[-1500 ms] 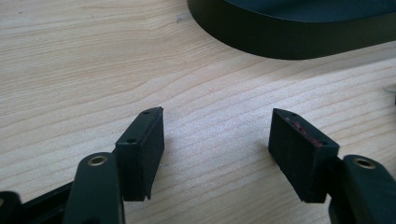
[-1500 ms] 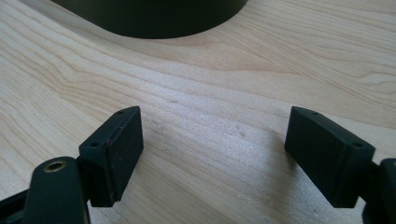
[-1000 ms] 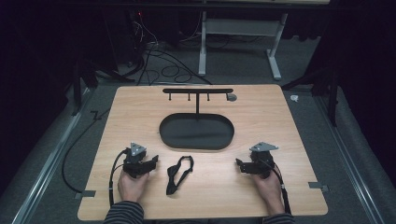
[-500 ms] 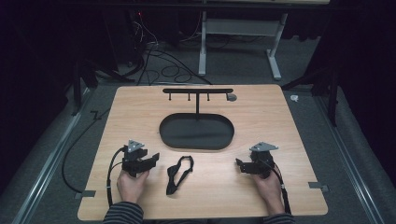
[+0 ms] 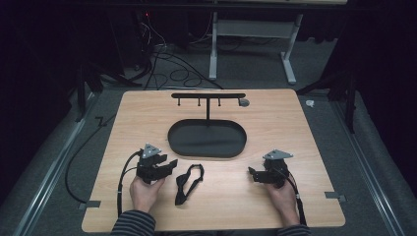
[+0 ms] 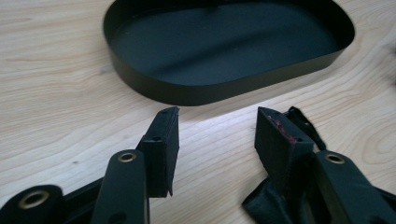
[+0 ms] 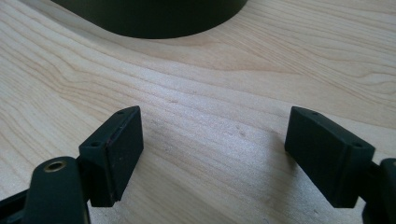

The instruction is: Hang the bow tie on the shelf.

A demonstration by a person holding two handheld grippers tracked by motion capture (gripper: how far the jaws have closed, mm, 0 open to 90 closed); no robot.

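A black looped strap [image 5: 188,182] lies on the wooden table [image 5: 275,123], in front of a black oval tray [image 5: 206,150]. My left gripper [image 5: 170,164] sits just left of the strap, pointing towards it. Its jaws have just been closing but still stand apart. In the left gripper view, bare wood shows between the jaws of the left gripper [image 6: 217,116], and the strap [image 6: 304,125] lies outside the right-hand jaw. The tray's wall [image 6: 224,88] is just beyond. My right gripper [image 5: 253,175] rests near the front right, open over bare wood [image 7: 212,116].
A black T-shaped rack [image 5: 208,96] with small hooks rises from the tray's far side. A small grey round piece [image 5: 244,103] lies by its right end. Cables trail from both grippers over the front edge. The tray's wall [image 7: 154,18] is beyond the right gripper.
The left gripper has risen a little and shifted towards the strap and tray, with its jaws narrower. The right gripper and the strap have stayed put.
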